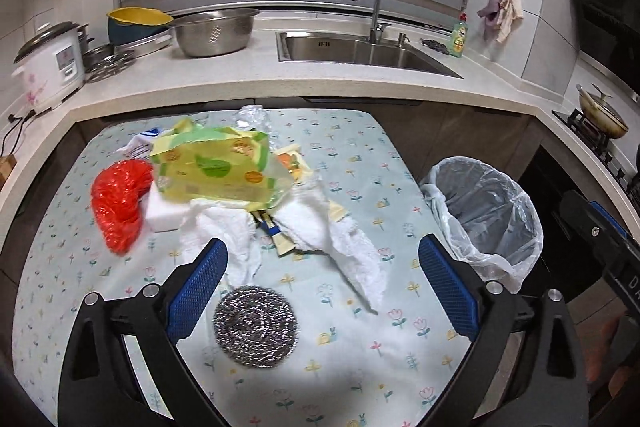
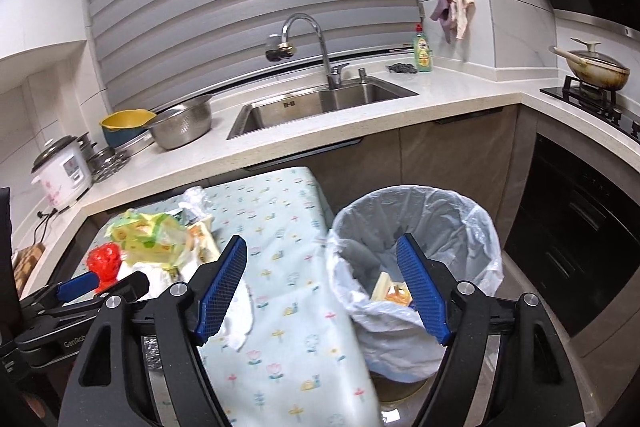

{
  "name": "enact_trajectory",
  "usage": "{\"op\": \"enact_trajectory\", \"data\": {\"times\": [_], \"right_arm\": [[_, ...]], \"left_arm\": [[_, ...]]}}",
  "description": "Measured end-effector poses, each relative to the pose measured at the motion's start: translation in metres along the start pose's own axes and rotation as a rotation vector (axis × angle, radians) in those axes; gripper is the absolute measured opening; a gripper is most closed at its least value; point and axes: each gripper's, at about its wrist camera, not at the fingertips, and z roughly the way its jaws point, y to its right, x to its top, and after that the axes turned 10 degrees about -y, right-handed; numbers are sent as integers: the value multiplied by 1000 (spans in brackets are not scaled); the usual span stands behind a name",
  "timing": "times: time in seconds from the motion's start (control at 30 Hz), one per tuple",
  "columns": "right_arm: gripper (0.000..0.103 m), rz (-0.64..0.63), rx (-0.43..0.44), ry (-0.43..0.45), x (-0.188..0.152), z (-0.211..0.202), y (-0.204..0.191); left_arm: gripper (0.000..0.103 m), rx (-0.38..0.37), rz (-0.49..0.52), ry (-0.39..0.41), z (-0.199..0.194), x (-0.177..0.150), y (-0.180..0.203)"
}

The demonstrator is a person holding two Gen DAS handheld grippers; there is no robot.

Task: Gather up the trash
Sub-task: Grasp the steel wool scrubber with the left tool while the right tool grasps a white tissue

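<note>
**Operator:** Left wrist view, near to far. My left gripper (image 1: pixel 322 259) hangs with its blue pads wide apart and nothing between them, above the round steel-wire scouring ball (image 1: pixel 256 325) on the pale floral tablecloth (image 1: pixel 360 367). Beyond it lie crumpled white paper towels (image 1: pixel 320 227), then a yellow-green plastic wrapper (image 1: pixel 212 167) heaped on a white foam block (image 1: pixel 164 215), with a red plastic mesh bag (image 1: pixel 118 207) at the pile's left.

**Assistant:** And the bin?

**Operator:** The round waste bin with a clear plastic liner (image 2: pixel 416 247) stands just off the table's right edge, I judge so that short carries suffice. My right gripper (image 2: pixel 322 283) hovers before its rim, jaws apart and empty; yellow and orange scraps (image 2: pixel 390 291) already lie inside.

**Assistant:** Obstructions?

**Operator:** The towels overlap smaller wrappers, so a single item may be hard to isolate. Farther off, the steel sink (image 1: pixel 360 51) and counter stand clear of the work.
</note>
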Motion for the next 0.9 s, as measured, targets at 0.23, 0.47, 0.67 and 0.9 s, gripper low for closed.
{"op": "enact_trajectory", "data": {"times": [0.23,0.47,0.67,0.9], "right_arm": [[75,-34,31,-32,-11,3,-35],[75,-50,51,-70,-25,15,-58],[75,-61,64,-100,-30,30,-71],[75,-65,73,-130,-34,48,-78]], "left_arm": [[94,28,-44,8,-13,-12,-35],[95,50,-82,-31,-5,-29,-61],[95,55,-118,-90,13,-43,-75],[95,48,-126,-152,39,-57,-74]]}}
